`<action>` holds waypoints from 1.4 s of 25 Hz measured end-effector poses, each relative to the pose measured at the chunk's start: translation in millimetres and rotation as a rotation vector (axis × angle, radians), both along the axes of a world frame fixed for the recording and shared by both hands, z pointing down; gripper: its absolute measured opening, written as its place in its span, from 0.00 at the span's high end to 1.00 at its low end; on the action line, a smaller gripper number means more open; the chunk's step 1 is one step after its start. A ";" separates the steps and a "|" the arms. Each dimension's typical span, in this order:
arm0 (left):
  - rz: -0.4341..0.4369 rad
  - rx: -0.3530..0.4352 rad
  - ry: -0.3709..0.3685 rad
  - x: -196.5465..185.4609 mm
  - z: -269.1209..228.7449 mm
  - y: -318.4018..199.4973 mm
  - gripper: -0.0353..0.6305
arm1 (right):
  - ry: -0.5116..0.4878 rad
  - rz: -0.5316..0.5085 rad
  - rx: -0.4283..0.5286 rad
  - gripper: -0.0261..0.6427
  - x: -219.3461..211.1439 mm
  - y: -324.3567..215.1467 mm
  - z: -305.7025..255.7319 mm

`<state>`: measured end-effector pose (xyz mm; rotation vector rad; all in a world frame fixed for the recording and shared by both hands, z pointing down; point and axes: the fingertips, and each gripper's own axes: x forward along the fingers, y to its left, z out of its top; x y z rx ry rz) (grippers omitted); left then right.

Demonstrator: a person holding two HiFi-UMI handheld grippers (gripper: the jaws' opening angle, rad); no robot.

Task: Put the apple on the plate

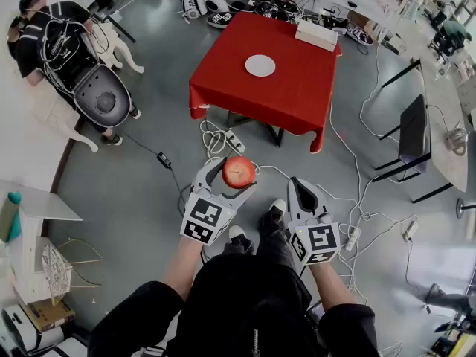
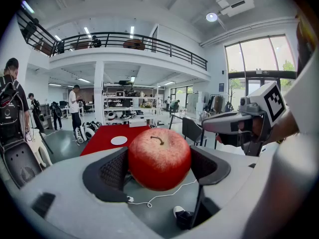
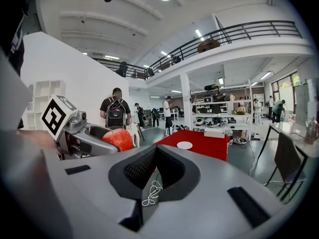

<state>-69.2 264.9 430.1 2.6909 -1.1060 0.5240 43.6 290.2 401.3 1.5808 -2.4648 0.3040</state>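
A red apple (image 1: 239,172) sits between the pads of my left gripper (image 1: 236,177), which is shut on it and held over the grey floor, well short of the table. In the left gripper view the apple (image 2: 159,158) fills the gap between the black pads (image 2: 110,173), stem up. The white plate (image 1: 260,65) lies on the red table (image 1: 297,95) ahead, and shows small in both gripper views (image 2: 118,140) (image 3: 184,145). My right gripper (image 1: 301,190) is beside the left one, shut with nothing in it (image 3: 155,158); it sees the apple (image 3: 118,139) to its left.
A white box (image 1: 316,34) lies at the table's far right corner. Cables and a power strip (image 1: 217,140) trail on the floor in front of the table. A person with a backpack (image 1: 52,39) stands far left; a dark chair (image 1: 413,132) is at the right.
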 end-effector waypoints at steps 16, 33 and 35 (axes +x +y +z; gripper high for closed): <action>-0.002 0.019 0.032 6.2 -7.1 -9.4 0.36 | -0.041 -0.016 0.004 0.94 -3.9 -8.1 -1.7; 0.009 0.004 0.034 8.8 -4.3 -12.9 0.36 | -0.047 -0.031 -0.020 0.94 -8.8 -11.0 3.9; 0.006 0.000 0.033 8.4 -3.1 -13.4 0.36 | -0.046 -0.033 -0.022 0.94 -9.2 -11.6 5.1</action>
